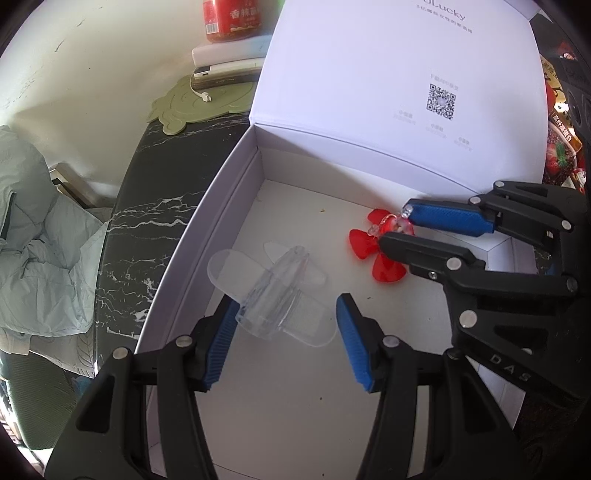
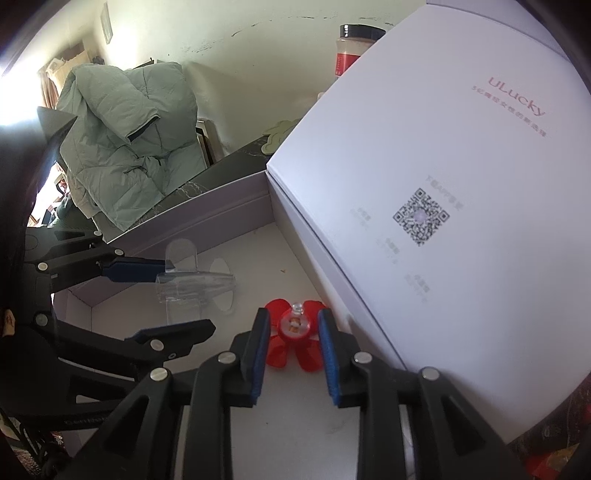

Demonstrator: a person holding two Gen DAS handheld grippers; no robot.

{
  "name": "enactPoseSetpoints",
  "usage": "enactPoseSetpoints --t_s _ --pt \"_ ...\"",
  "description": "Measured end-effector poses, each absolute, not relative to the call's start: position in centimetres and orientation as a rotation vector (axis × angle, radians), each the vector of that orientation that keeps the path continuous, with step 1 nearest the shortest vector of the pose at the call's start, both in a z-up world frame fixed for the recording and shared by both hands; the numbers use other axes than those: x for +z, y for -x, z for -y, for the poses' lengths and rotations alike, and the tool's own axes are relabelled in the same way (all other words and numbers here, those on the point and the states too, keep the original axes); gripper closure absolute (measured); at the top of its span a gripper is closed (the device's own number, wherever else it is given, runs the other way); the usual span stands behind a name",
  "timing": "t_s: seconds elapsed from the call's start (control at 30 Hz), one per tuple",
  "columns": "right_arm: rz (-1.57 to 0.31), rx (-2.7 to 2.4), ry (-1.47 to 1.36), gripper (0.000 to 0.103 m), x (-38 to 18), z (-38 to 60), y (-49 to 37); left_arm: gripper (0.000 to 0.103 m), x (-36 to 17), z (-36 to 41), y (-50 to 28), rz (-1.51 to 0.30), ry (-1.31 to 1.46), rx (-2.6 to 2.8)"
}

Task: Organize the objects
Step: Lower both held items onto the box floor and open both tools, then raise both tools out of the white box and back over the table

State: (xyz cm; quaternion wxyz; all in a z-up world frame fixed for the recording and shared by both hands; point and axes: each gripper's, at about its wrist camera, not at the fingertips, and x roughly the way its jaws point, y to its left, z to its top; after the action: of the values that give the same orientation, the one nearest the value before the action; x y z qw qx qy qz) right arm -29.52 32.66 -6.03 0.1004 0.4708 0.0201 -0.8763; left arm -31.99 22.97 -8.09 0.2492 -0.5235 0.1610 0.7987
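Note:
A clear plastic toy plane (image 1: 275,291) lies low over the floor of an open white box (image 1: 207,221). My left gripper (image 1: 286,317) straddles its wings, and the blue pads sit against the wing tips on both sides. A red toy with petal-like blades (image 1: 369,247) rests on the box floor near the upright lid (image 1: 369,74). My right gripper (image 2: 293,317) stands over the red toy (image 2: 293,326). Its pads are on either side of the round hub, with a small gap on each side. The right wrist view shows the left gripper (image 2: 188,295) around the plane (image 2: 199,284).
The box stands on a dark marbled counter (image 1: 147,206). Behind it are a green mat (image 1: 199,99), white power banks (image 1: 229,59) and a red-labelled jar (image 1: 232,18). Snack packets (image 1: 561,147) lie right of the lid. A pale green padded jacket (image 2: 125,147) hangs on the left.

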Motion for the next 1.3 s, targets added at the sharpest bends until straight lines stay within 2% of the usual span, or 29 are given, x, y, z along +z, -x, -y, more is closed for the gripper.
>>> enactPoseSetpoints --t_s 0.23,0.6,0.73,0.87,1.0,1.3 --pt "-0.046 -2.623 -1.381 0.062 -4.7 -32.8 29.1 0.049 -7.2 -22.6 31.7 -0.443 1.448 2.197" --pt "-0.034 -2.658 -1.344 0.050 -2.3 -32.0 27.7 0.035 -4.5 -21.0 30.6 -0.417 1.392 2.263" --pt "-0.056 -2.680 -1.329 0.049 -0.9 -31.8 26.6 0.032 -3.0 -20.7 29.6 -0.420 1.352 2.284" --pt "-0.045 -2.711 -1.302 0.047 0.6 -31.8 25.5 0.025 -1.8 -20.2 28.8 -0.384 1.337 2.299" --pt "-0.055 -2.741 -1.275 0.043 2.1 -32.0 23.6 0.024 0.0 -19.5 27.3 -0.378 1.286 2.335" --pt "-0.090 -2.801 -1.204 0.043 5.9 -31.2 19.9 0.024 5.0 -17.5 22.8 -0.357 1.123 2.451"
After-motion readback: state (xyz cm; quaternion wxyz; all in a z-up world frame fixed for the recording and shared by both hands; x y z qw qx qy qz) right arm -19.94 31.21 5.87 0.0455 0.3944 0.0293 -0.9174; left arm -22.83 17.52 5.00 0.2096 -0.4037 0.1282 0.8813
